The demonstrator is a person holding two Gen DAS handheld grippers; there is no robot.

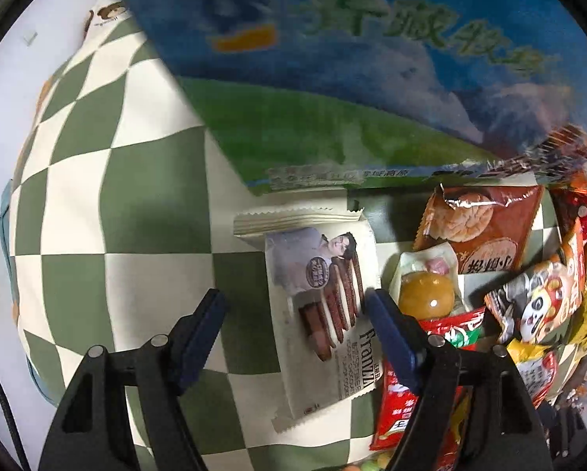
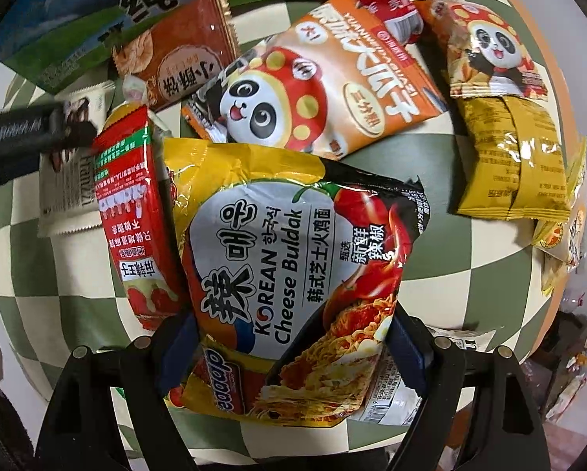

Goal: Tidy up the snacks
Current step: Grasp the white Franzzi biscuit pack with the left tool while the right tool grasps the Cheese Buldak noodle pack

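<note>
My left gripper (image 1: 293,306) is open above the green-and-cream checkered cloth (image 1: 116,196). A white Franzzi wafer pack (image 1: 324,294) lies between its fingers, nearer the right one. My right gripper (image 2: 293,337) is shut on a yellow Korean Cheese Buldak noodle packet (image 2: 289,274), both pads pressed to its sides. A red long snack pack (image 2: 136,231) lies just left of the noodles. An orange panda pack (image 2: 320,90) lies beyond them, and the Franzzi pack (image 2: 69,188) lies at the left.
A large blue-and-green milk carton (image 1: 352,78) stands at the back, also in the right wrist view (image 2: 97,11). A brown bread pack (image 1: 478,231), a jelly cup (image 1: 426,294), a yellow pack (image 2: 509,157) and several other snacks crowd the cloth. The left gripper's body (image 2: 22,137) shows at left.
</note>
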